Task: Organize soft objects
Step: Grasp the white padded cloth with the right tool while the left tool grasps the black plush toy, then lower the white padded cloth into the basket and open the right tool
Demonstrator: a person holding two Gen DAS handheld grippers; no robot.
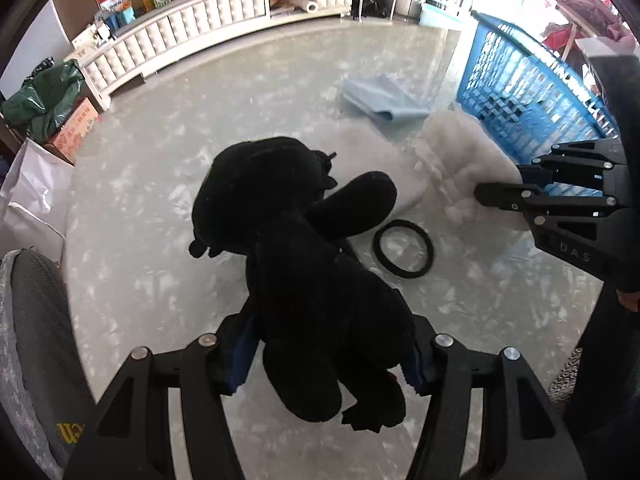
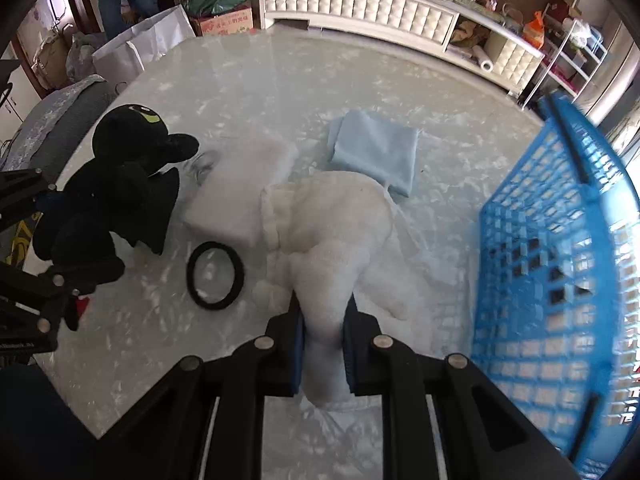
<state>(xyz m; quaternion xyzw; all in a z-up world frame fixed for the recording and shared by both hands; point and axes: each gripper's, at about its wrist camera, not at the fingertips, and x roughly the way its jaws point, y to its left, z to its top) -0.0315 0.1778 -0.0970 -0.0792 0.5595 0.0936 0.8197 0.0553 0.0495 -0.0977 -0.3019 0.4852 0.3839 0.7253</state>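
A black plush toy (image 1: 304,264) sits between the fingers of my left gripper (image 1: 328,364), which is shut on its lower body just above the table. In the right wrist view the same toy (image 2: 120,184) is at the left, with the left gripper (image 2: 48,236) around it. My right gripper (image 2: 325,320) is shut on a bunched end of a white fluffy cloth (image 2: 332,216); the rest drapes onto the table. From the left wrist view, the cloth (image 1: 456,156) and the right gripper (image 1: 504,180) show beside the blue basket (image 1: 532,92).
A folded white towel (image 2: 240,196), a folded light blue cloth (image 2: 372,152) and a black ring (image 2: 216,276) lie on the pale marbled table (image 2: 280,80). The blue lattice basket (image 2: 560,280) stands at the right edge. A grey chair back (image 1: 36,320) is at the left.
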